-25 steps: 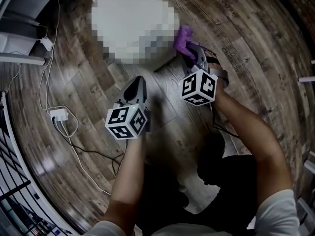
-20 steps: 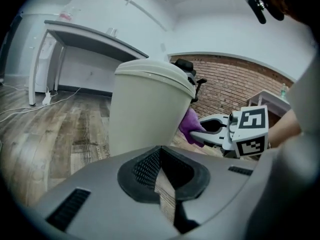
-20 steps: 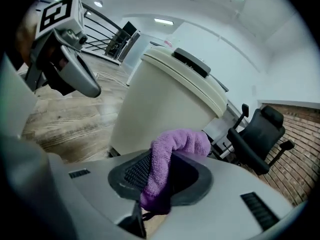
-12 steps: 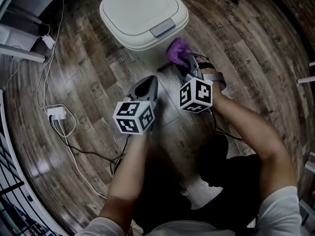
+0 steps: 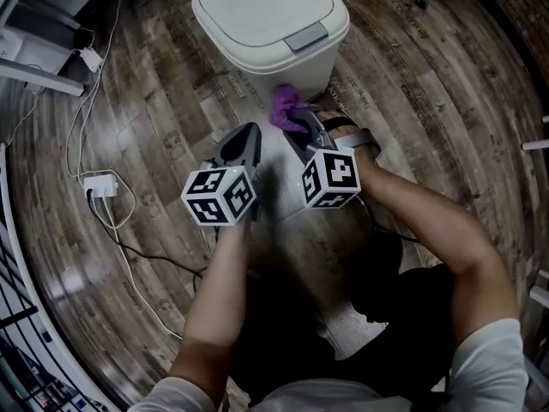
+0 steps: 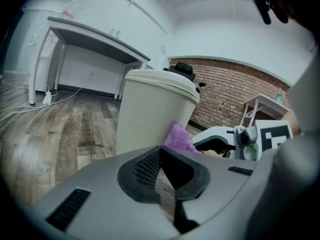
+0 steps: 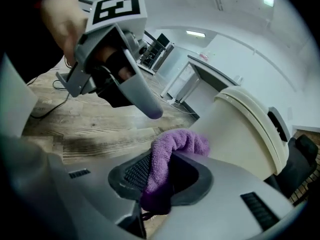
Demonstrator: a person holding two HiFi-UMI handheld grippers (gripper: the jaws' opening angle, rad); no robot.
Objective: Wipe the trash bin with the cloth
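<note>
Your right gripper (image 5: 298, 127) pinched one purple terry cloth (image 5: 285, 108) at the six-o'clock side of one cream, lidded plastic trash bin (image 5: 270, 15). Your left gripper (image 5: 247, 136), jaws pressed together and empty, hovered at the cloth's eight o'clock.

I slide the right gripper (image 5: 298, 124) and its purple terry cloth (image 5: 285, 106) along the cream plastic trash bin (image 5: 266, 11), from its side to its near wall; the left gripper (image 5: 243, 137) now sits closer.

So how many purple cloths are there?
1. The purple fuzzy cloth is held in the right gripper, close to the cream plastic trash bin's side. Another could hide behind the bin.
</note>
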